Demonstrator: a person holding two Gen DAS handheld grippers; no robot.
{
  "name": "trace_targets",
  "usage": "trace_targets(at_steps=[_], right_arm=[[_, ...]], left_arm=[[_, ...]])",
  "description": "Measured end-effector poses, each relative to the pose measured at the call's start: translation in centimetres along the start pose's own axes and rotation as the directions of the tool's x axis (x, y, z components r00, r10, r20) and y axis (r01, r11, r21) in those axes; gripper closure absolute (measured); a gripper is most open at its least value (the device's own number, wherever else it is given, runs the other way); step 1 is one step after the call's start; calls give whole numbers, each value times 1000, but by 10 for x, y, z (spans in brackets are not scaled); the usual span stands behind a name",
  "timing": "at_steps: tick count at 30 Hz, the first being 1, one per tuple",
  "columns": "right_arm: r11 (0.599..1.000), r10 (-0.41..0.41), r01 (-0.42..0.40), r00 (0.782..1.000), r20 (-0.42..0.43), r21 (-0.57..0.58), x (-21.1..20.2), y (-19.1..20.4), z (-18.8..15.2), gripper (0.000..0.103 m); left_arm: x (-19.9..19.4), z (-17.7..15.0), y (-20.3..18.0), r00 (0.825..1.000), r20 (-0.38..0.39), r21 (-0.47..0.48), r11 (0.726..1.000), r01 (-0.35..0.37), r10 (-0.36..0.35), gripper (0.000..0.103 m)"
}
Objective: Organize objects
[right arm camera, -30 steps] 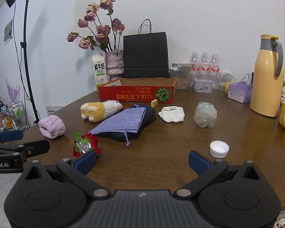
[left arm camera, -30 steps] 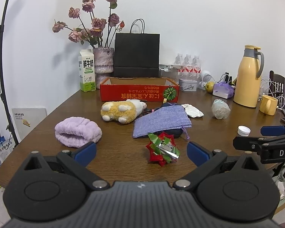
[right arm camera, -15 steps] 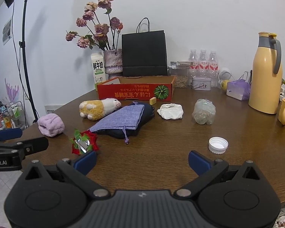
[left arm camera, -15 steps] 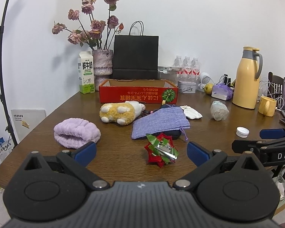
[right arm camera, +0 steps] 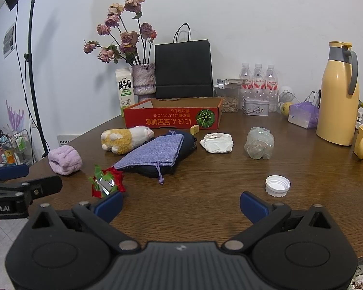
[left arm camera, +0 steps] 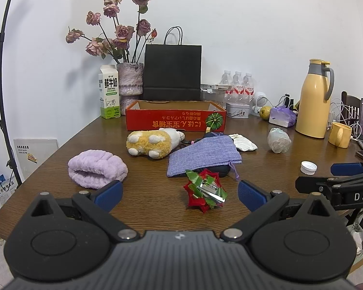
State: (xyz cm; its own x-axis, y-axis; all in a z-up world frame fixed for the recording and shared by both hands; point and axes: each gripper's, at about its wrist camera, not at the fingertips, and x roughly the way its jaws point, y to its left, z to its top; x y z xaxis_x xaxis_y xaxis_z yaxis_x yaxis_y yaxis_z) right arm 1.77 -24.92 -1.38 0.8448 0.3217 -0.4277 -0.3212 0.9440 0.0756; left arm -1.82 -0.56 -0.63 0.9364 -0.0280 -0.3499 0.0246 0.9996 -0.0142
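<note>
Red cardboard box [left arm camera: 175, 120] at the back of the worktop [left arm camera: 145, 193] is looking empty from here, though its floor is partly hidden; sorting is apparently not yet underway. Left claw [left arm camera: 179, 191] is hovering low over the near edge with jaws wide apart, holding nothing; the red-and-green foil bow [left arm camera: 204, 191] is lying between its fingers' lines, just ahead. Right claw [right arm camera: 180, 204] is likewise gaping and empty, with the white bottle cap [right arm camera: 277, 185] just beside its right finger.

Loose items waiting, all outside the box: lilac towelling band [left arm camera: 96, 170] at left, yellow-and-white plush toy [left arm camera: 152, 142] on its side, purple drawstring pouch [left arm camera: 203, 154] lying over a dark case, crumpled white cloth [right arm camera: 216, 142], crushed clear plastic bottle [right arm camera: 259, 142], small yellow block [right arm camera: 194, 129] touching or nearly touching the box front.

Dark wood-grain surface, matte. Room: white wall, dried roses in a vase [left arm camera: 129, 82], milk carton [left arm camera: 109, 91], black paper bag [left arm camera: 173, 68], yellow thermos jug [left arm camera: 313, 101], light stand [right arm camera: 31, 55] at left.
</note>
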Motion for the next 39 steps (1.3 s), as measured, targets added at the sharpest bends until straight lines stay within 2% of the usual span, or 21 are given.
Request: trace_targets(at_steps=[39], right_arm=[[1000,3,-3,1000,13,-4,-2,2,2,0]], left_arm=[[-2,-2,0,1000,5,-1,1000,6,-6,0]])
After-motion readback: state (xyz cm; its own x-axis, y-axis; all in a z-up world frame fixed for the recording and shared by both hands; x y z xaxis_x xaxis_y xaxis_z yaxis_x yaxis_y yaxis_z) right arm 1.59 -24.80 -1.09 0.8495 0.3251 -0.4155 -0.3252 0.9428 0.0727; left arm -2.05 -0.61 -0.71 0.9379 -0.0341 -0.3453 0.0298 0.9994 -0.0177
